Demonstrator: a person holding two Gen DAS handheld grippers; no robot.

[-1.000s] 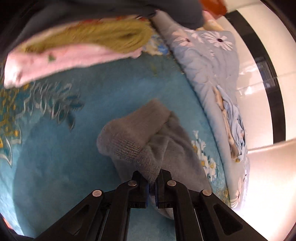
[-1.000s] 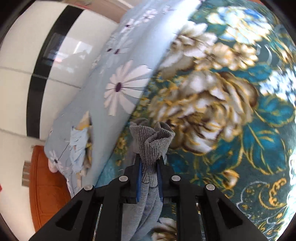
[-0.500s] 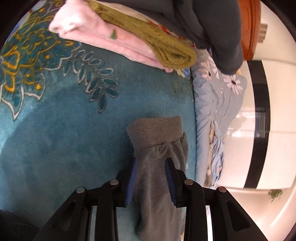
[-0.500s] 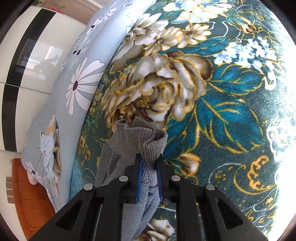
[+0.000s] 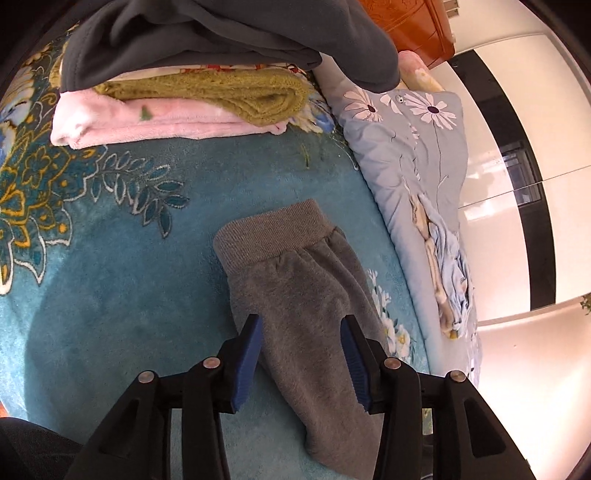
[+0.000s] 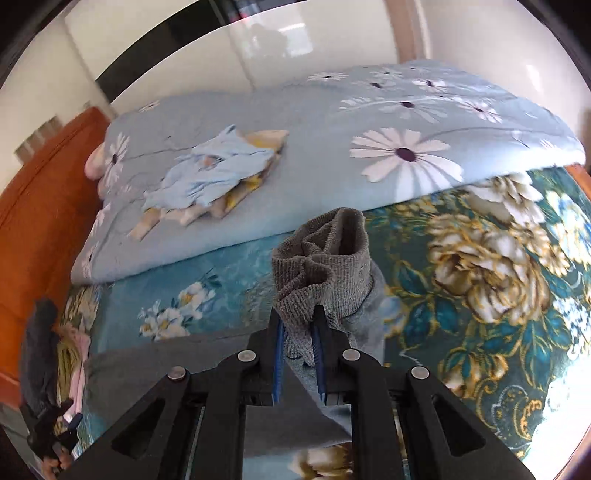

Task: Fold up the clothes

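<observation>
Grey fleece trousers (image 5: 295,295) lie on the teal floral blanket (image 5: 110,295) that covers the bed, one ribbed cuff (image 5: 273,232) flat and pointing toward the stack of folded clothes. In my left wrist view the left gripper (image 5: 301,347) hovers over that trouser leg; its blue-padded fingers (image 5: 247,362) are opening, standing on either side of the cloth with a clear gap, pads pressing on nothing. Cloth sits between them but lies loose.

In my right wrist view the right gripper (image 6: 299,347) has its fingers nearly together, pinched on the other ribbed cuff (image 6: 321,266). That cuff is bunched and stands up above the fingertips, lifted off the blanket, with the rest of the grey leg trailing down and away to the lower left.

Folded stack at the far side of the blanket, left wrist view: pink fleece (image 5: 147,122) at the bottom, olive knit (image 5: 221,92) on it, dark grey garment (image 5: 203,33) on top. Beside the blanket runs a pale blue daisy-print quilt (image 6: 332,147), with a small heap of light blue and yellow cloth (image 6: 210,173) resting on it. Orange wooden headboard (image 6: 40,206) at the bed's end. White glossy wardrobe doors with a black band (image 5: 517,166) stand behind the quilt.
</observation>
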